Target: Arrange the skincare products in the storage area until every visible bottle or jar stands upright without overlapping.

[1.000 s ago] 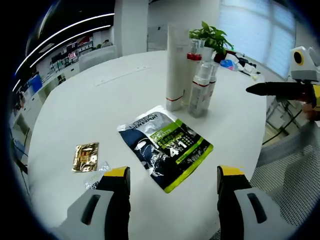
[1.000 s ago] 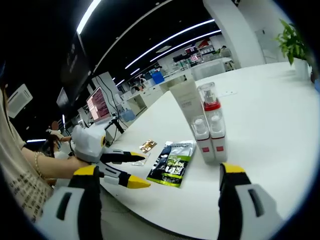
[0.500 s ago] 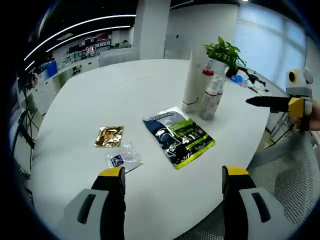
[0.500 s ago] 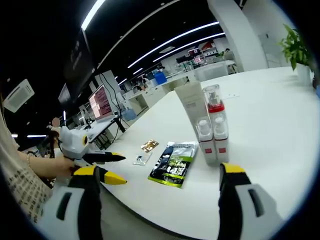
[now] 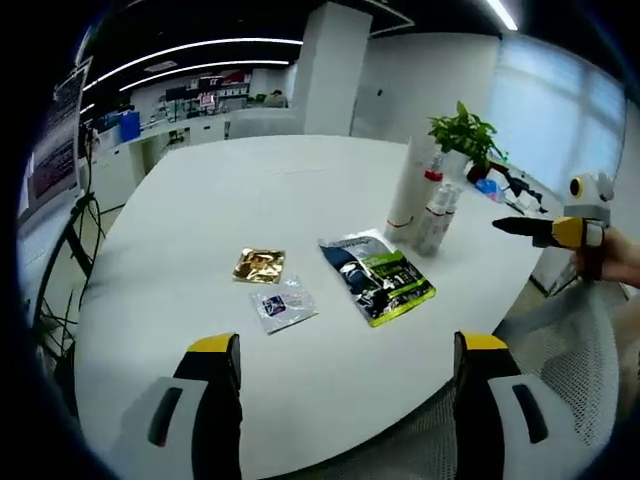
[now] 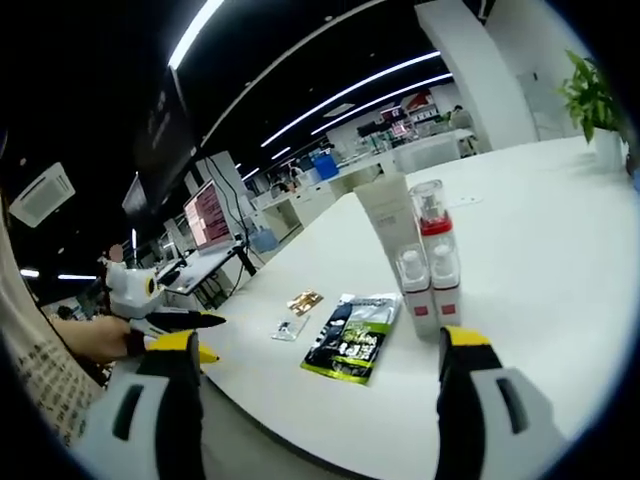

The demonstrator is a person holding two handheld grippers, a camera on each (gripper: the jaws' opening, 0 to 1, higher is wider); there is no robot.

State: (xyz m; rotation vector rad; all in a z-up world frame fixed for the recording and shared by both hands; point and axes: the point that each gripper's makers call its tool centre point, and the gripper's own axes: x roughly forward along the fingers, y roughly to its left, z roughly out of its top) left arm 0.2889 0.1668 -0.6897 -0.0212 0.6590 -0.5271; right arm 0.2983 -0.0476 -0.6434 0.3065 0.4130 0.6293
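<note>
— Looking for the one relation the next move turns on: where do the products lie from each set of fingers?

— Ahead of both and well apart from both. In the left gripper view the cluster of upright bottles (image 5: 425, 200) stands on the far right part of the white worktop (image 5: 180, 230), just before the potted plant (image 5: 463, 135). The tall white tube (image 5: 406, 185) is at its left, the red-collared pump bottle (image 5: 432, 180) and two small clear bottles beside it.

— Anything lying down?

— Only flat packets: a dark-and-green sachet (image 5: 377, 278) with its long axis running from the cluster toward the near edge, a gold packet (image 5: 259, 265) and a small clear packet (image 5: 283, 304) left of it. Every bottle seems upright already, none overlapping, so the task looks essentially done.

— Which hand is nearer?

— Probably the right gripper (image 5: 540, 229), which enters the left gripper view from the right, level with the cluster. In the right gripper view the bottles (image 6: 425, 270) stand straight ahead, nearer its right finger, with the sachet (image 6: 350, 335) just left of them. The left gripper (image 6: 165, 322) sits back past the worktop's near edge.

— And the fingers?

— The left gripper (image 5: 345, 400) is spread wide, grasping nothing. The right gripper (image 6: 320, 420) is likewise released in its own view, touching nothing. Seen from across, its tips read as narrow, but that is likely only the angle.
</note>
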